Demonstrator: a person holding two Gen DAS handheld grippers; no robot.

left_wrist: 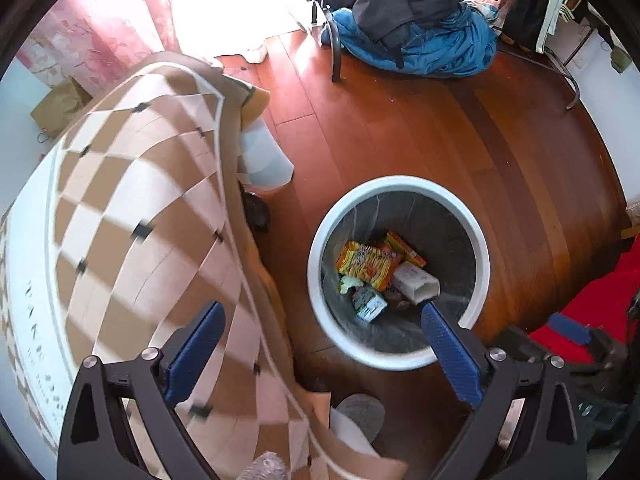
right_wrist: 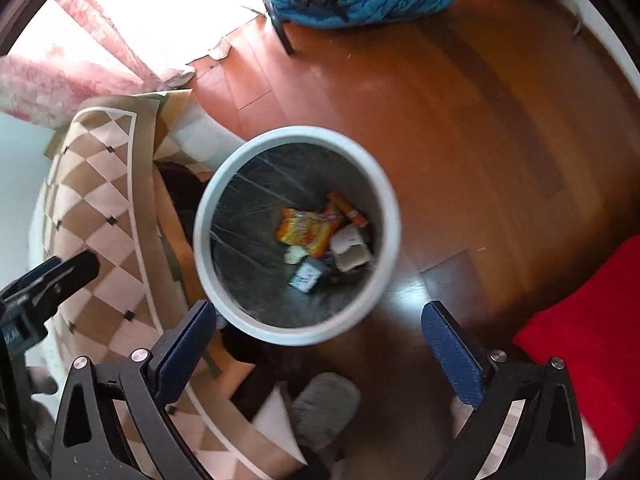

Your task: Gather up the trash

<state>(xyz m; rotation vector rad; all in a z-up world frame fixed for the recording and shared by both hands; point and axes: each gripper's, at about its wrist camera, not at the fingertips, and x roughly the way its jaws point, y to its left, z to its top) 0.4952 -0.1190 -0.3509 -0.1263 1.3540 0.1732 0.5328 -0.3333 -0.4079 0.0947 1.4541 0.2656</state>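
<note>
Both grippers hang above a white round trash bin (left_wrist: 398, 274) that stands on a reddish wooden floor (left_wrist: 420, 128), just beside a table draped in a brown-and-cream diamond-patterned cloth (left_wrist: 132, 200). The left gripper (left_wrist: 322, 344) has its jaws spread wide with nothing between them; its right blue pad (left_wrist: 450, 354) overlaps the bin's near rim in the left wrist view, and its left pad lies over the cloth. The right gripper (right_wrist: 318, 346) is likewise wide apart and empty, its fingers framing the bin's near edge.

Inside the bin, on a dark liner, lies the collected trash: an orange-yellow noodle wrapper (left_wrist: 366, 262), an orange carton (left_wrist: 406, 250) partly tucked behind it, a white box (left_wrist: 416, 282) with its open end up, and a small blue-and-white carton (left_wrist: 370, 306). A pale crumpled scrap sits under the wrapper; what it is cannot be made out.

The right wrist view is motion-blurred, so the labels are unreadable. At its left edge part of the left gripper is visible, cut off. A grey fuzzy slipper (right_wrist: 326, 404) shows at the bottom, half hidden by the cloth. A red fabric (right_wrist: 588, 340) fills the right edge, cropped. Far off, blue and dark clothes (left_wrist: 416, 36) are heaped by a metal chair leg.
</note>
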